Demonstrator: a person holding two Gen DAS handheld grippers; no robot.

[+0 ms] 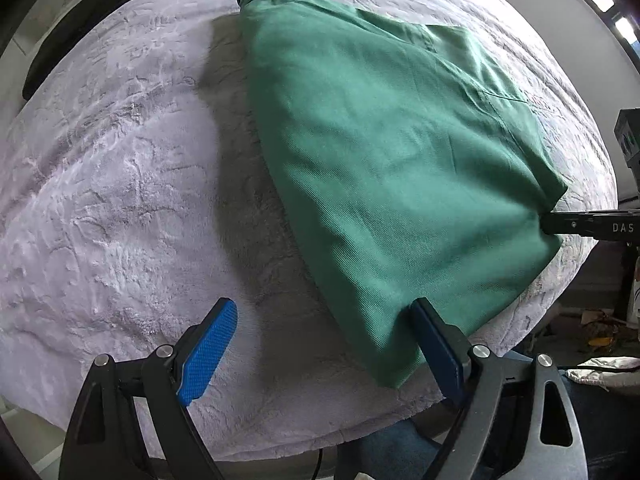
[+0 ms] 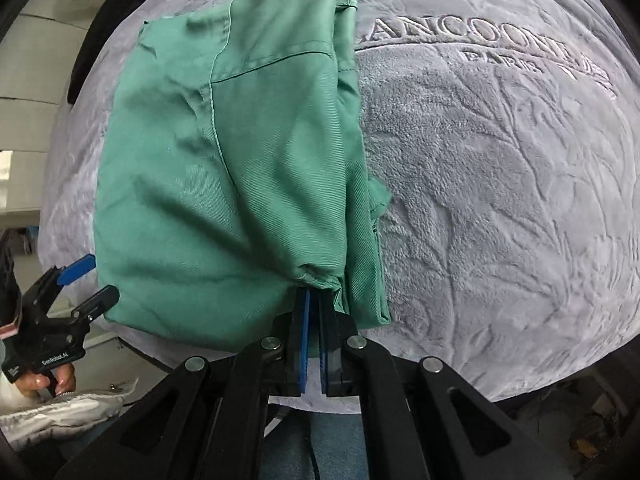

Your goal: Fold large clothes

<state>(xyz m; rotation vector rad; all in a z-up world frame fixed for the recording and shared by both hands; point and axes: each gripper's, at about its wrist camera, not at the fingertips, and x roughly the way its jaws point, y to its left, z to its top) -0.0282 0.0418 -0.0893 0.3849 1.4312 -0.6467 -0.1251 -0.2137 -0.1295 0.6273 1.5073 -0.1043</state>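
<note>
Two views, and each tells me something the other cannot.

From my left wrist I look nearly straight down on the green garment (image 1: pixel 392 160), lying folded into a long panel on the grey plush blanket (image 1: pixel 120 200) that covers the bed. My left gripper (image 1: pixel 324 344) stands with its jaws wide and holding nothing; one blue pad (image 1: pixel 208 352) is over bare blanket, the other rests right at the garment's near corner. I judge it is placed there to take that corner for the next fold. At the right edge my right gripper (image 1: pixel 560 224) reaches in at the far side of the hem.

From my right wrist the grip itself shows: my right gripper (image 2: pixel 314 292) has its jaws clamped on a bunched bit of the garment (image 2: pixel 224 184) hem, drawing the cloth up off the blanket (image 2: pixel 500 200), probably to carry that edge over. This view alone shows the layered seams, the lettering pressed into the blanket, and my hand (image 2: pixel 44 382) on the left gripper's (image 2: pixel 86 280) handle. The left view alone shows the garment's whole outline.
</note>
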